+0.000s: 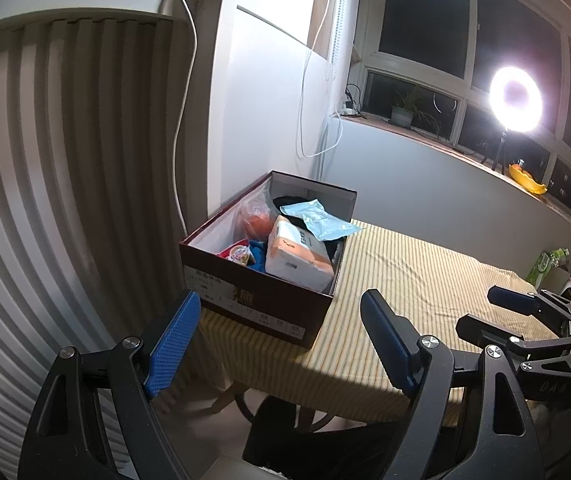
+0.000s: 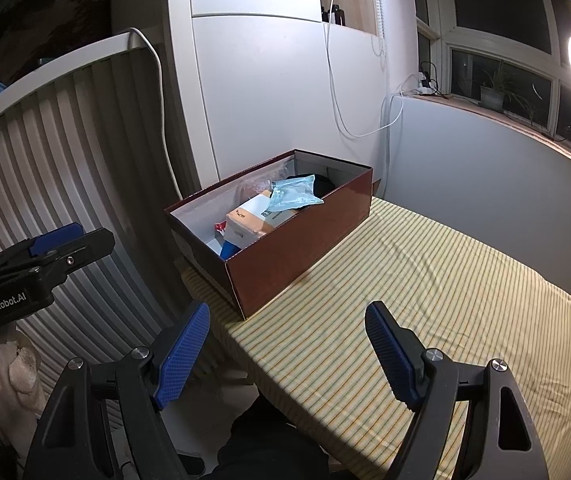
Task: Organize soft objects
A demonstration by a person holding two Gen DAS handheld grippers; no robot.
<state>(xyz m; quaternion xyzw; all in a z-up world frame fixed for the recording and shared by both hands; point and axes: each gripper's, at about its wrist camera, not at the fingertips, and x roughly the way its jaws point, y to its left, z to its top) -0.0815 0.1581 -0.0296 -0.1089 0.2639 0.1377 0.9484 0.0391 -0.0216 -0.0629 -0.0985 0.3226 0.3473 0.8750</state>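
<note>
A dark red cardboard box (image 1: 261, 304) (image 2: 301, 252) stands at the left corner of the table. It holds several soft things: a white and orange tissue pack (image 1: 299, 256) (image 2: 251, 218), a light blue plastic packet (image 1: 317, 218) (image 2: 291, 194), a clear bag with something orange (image 1: 255, 220), a blue cloth (image 1: 259, 256) and a dark item at the back. My left gripper (image 1: 281, 340) is open and empty, in front of the box. My right gripper (image 2: 287, 350) is open and empty, over the table's front edge. The right gripper (image 1: 525, 320) also shows in the left wrist view, and the left gripper (image 2: 45, 248) shows in the right wrist view.
The table has a yellow striped cloth (image 1: 425, 280) (image 2: 445, 280). A ribbed white radiator cover (image 1: 45, 160) stands left of the table. A ring light (image 1: 515, 98), a potted plant (image 1: 403, 114) and a yellow dish (image 1: 527, 178) are on the window sill. A green carton (image 1: 545, 264) is at the far right.
</note>
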